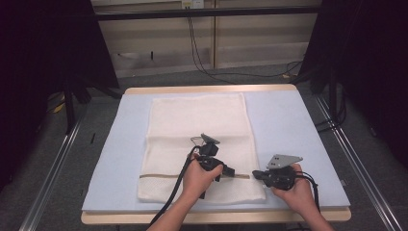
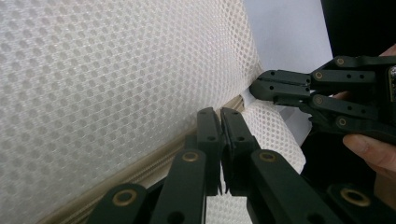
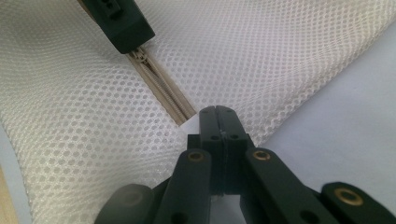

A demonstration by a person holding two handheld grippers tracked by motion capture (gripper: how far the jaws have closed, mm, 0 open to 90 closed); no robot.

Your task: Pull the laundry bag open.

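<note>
A white mesh bag (image 1: 197, 120) lies flat on the pale blue mat (image 1: 288, 120), with a beige zipper (image 1: 159, 175) running across its near end. My left gripper (image 1: 232, 172) sits on the zipper close to its right end, jaws shut on the zipper pull (image 3: 136, 55). In the left gripper view its own tips (image 2: 220, 114) press together just above the zipper (image 2: 140, 170). My right gripper (image 1: 255, 174) is shut on the bag's right edge at the zipper's end (image 3: 184, 116). The mesh puckers around its tips (image 2: 254, 88).
The mat covers a wooden table (image 1: 211, 89) whose front edge (image 1: 216, 216) runs just below my hands. Black cables (image 1: 202, 57) trail on the grey floor beyond. Dark curtains (image 1: 43, 43) and stand legs flank both sides.
</note>
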